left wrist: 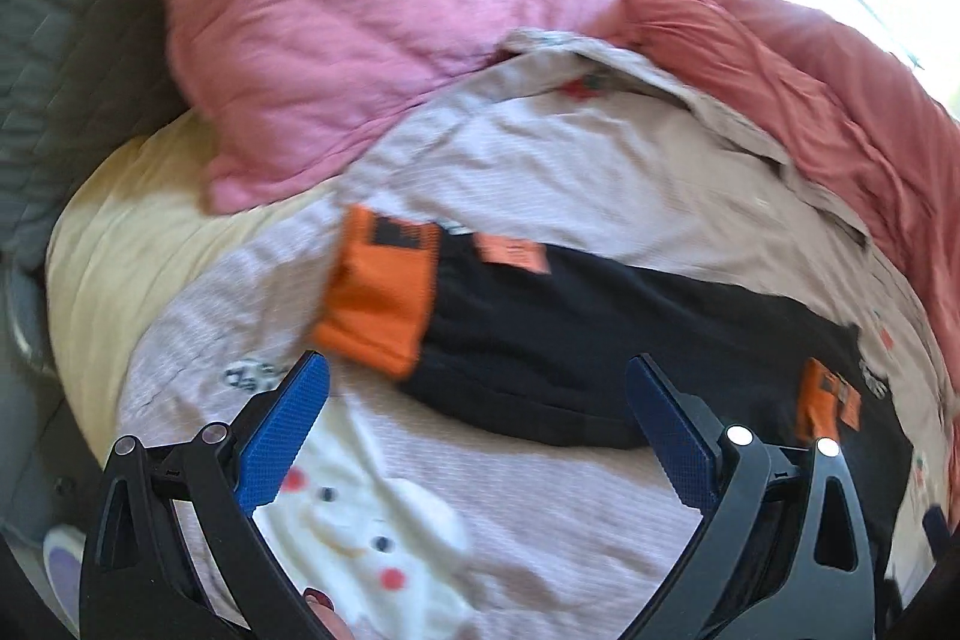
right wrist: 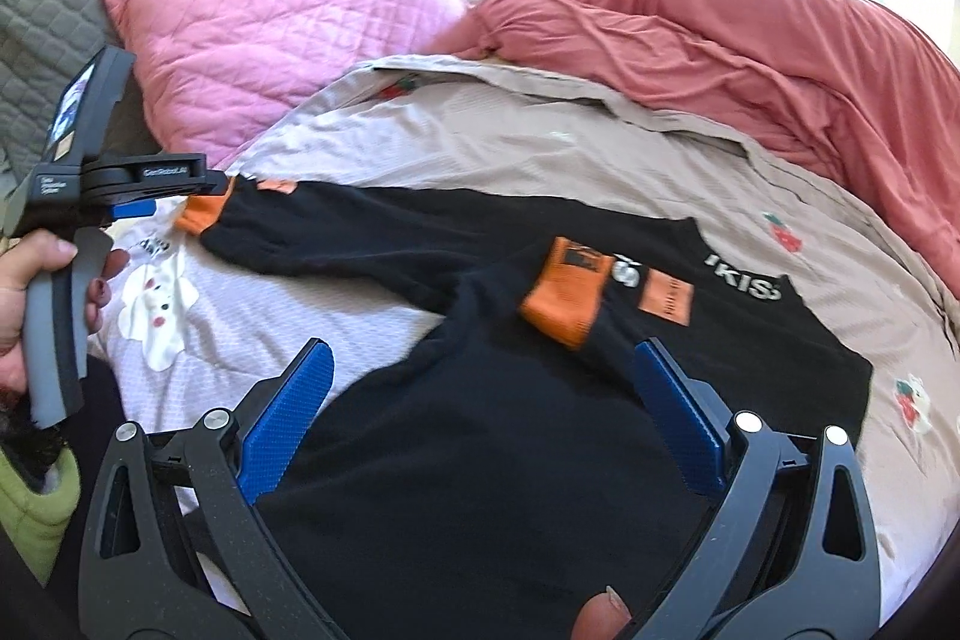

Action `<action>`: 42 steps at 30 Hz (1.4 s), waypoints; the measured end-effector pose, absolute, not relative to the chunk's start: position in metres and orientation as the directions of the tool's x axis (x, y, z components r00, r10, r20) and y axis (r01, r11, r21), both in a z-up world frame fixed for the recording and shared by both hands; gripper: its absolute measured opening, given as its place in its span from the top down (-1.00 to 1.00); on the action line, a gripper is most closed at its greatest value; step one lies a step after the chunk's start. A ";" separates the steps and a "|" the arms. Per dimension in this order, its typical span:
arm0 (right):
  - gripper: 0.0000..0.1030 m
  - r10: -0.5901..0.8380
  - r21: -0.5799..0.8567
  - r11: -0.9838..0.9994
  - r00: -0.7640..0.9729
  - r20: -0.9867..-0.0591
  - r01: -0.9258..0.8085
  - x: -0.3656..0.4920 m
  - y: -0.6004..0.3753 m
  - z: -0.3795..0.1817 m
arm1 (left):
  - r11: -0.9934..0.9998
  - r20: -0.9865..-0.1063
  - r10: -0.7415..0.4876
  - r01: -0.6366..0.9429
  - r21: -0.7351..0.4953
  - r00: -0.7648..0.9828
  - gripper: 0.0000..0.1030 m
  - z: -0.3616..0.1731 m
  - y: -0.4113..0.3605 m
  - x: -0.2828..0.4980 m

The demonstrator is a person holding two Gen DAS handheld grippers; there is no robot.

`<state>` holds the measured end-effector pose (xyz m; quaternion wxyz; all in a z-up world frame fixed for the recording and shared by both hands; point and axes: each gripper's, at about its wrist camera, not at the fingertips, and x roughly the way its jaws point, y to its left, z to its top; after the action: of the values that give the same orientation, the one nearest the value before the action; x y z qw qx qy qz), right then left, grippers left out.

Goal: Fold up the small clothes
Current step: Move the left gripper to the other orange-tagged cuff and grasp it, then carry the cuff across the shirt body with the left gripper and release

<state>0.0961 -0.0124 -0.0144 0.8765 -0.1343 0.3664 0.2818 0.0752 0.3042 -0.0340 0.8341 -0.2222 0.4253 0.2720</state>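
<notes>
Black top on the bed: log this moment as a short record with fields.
garment: black top with orange cuffs, lying on the printed bedsheet
sleeves: one folded across the body, its orange cuff on the chest; the other stretched out sideways
left hand-held gripper: open, above the outstretched sleeve, holding nothing
right hand-held gripper: open, over the body of the top, holding nothing
nearby: pink pillow, red blanket

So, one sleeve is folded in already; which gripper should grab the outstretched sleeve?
Left. The left gripper hangs open right by that sleeve's orange cuff. The right gripper, also open, sits over the black top, farther from that cuff.
</notes>
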 end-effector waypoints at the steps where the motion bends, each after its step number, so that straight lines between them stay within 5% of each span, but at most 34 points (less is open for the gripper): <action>1: -0.83 0.403 -0.025 0.797 0.562 -0.722 -0.604 0.096 -0.006 -0.015 | 0.744 -0.832 0.268 -0.653 -0.141 0.486 -0.91 -0.036 0.308 0.073; 9: -0.83 0.453 0.008 0.738 0.487 -0.747 -0.675 0.096 0.045 -0.021 | 0.618 -0.839 0.265 -0.752 -0.230 0.475 -0.87 -0.058 0.345 0.053; 12: -0.83 0.467 0.026 0.728 0.467 -0.751 -0.685 0.094 0.057 -0.024 | 0.590 -0.834 0.244 -0.759 -0.277 0.495 -0.33 -0.066 0.353 0.051; 14: -0.83 0.475 0.040 0.724 0.456 -0.753 -0.689 0.091 0.061 -0.027 | 0.579 -0.830 0.243 -0.762 -0.291 0.502 -0.23 -0.070 0.355 0.052; 21: -0.83 0.461 0.081 0.756 0.441 -0.770 -0.650 0.095 0.050 -0.042 | 0.590 -0.815 0.228 -0.742 -0.319 0.532 0.74 -0.075 0.356 0.063; 32: -0.83 0.409 0.150 0.864 0.498 -0.765 -0.480 0.117 -0.032 -0.045 | 0.806 -0.642 0.100 -0.440 -0.396 0.761 0.81 -0.014 0.277 0.093; 42: -0.83 0.264 0.170 0.963 0.599 -0.756 -0.210 0.146 -0.147 -0.040 | 0.939 -0.664 -0.202 -0.051 -0.341 0.720 0.83 -0.046 0.122 0.153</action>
<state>0.1463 -0.1470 -0.0403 0.8937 0.0317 0.4275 0.1328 0.1528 0.1220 -0.0457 0.9116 -0.1703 0.3720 -0.0413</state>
